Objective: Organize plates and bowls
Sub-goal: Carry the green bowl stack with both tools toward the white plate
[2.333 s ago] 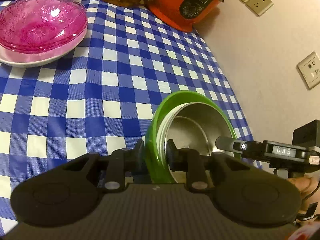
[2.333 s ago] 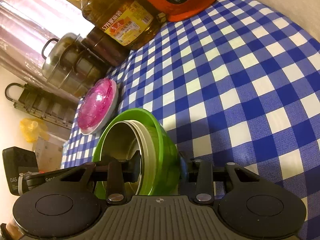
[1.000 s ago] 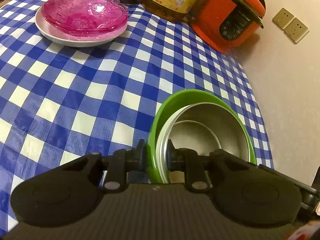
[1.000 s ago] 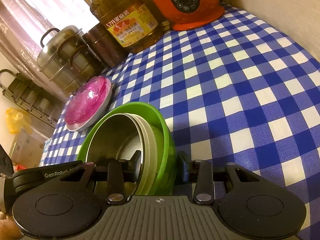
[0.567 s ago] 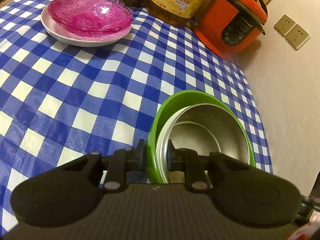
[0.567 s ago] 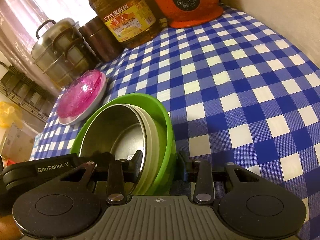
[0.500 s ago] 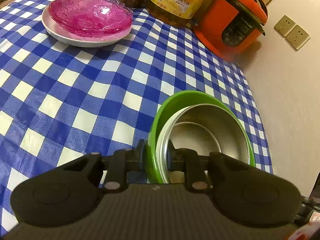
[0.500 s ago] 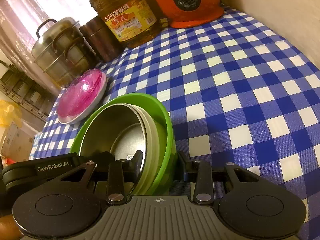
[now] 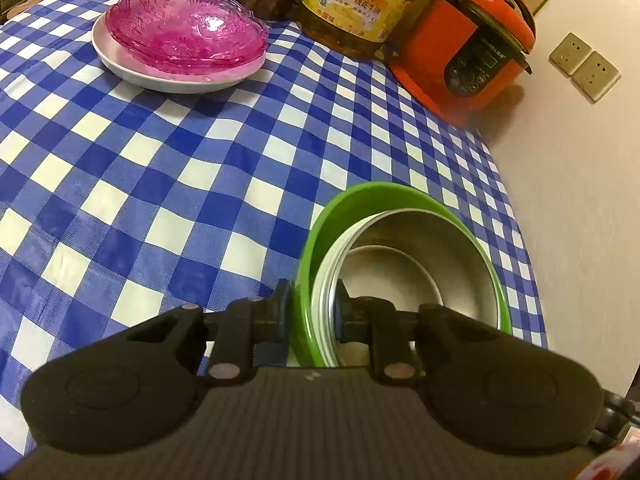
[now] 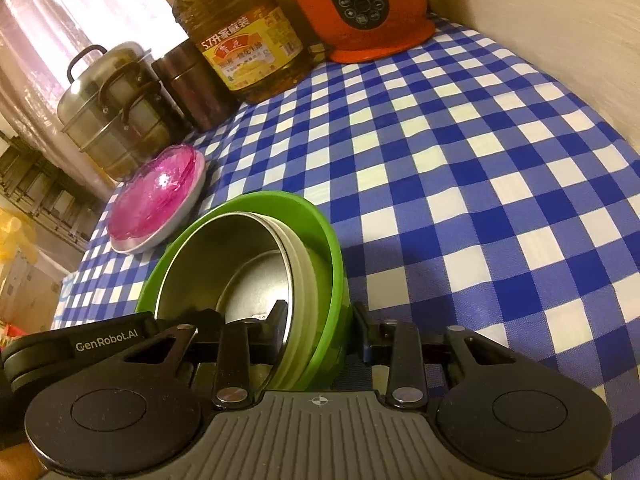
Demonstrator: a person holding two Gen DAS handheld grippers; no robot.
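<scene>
- Steel lines the inside of my green bowl [image 9: 362,204]: a smooth plastic shell, round, with a dull brushed metal liner [image 9: 424,248] nested in it and a flat circular bottom.
- I see the bowl near the wall-side edge of the table, tipped up on its side toward my left.
- My left gripper [image 9: 310,312] is clamped on the bowl's rim, one black pad outside the green wall, the other inside against the metal.
- My right gripper [image 10: 320,322] straddles the opposite rim [image 10: 334,272]; its jaws are closing, the inner pad against the liner, the outer one just beside the green wall, and I cannot tell if it touches.
- Far across the table sit ribbed, translucent pink glass dishes [image 9: 186,32] stacked on a plain white plate [image 9: 160,80].
- Under everything lies a blue-and-white checked tablecloth [image 9: 160,168], slightly glossy and woven-looking.
- Along the back stand a glossy orange rice cooker [image 9: 466,44], a big amber oil jug [image 10: 240,40] with a yellow label, a dark brown canister [image 10: 190,88] and a stacked steel steamer pot [image 10: 112,108].
- Beige plaster wall [image 9: 580,200] on my right carries two sockets [image 9: 584,66]; pale curtains [image 10: 60,12] glow behind the pots.
</scene>
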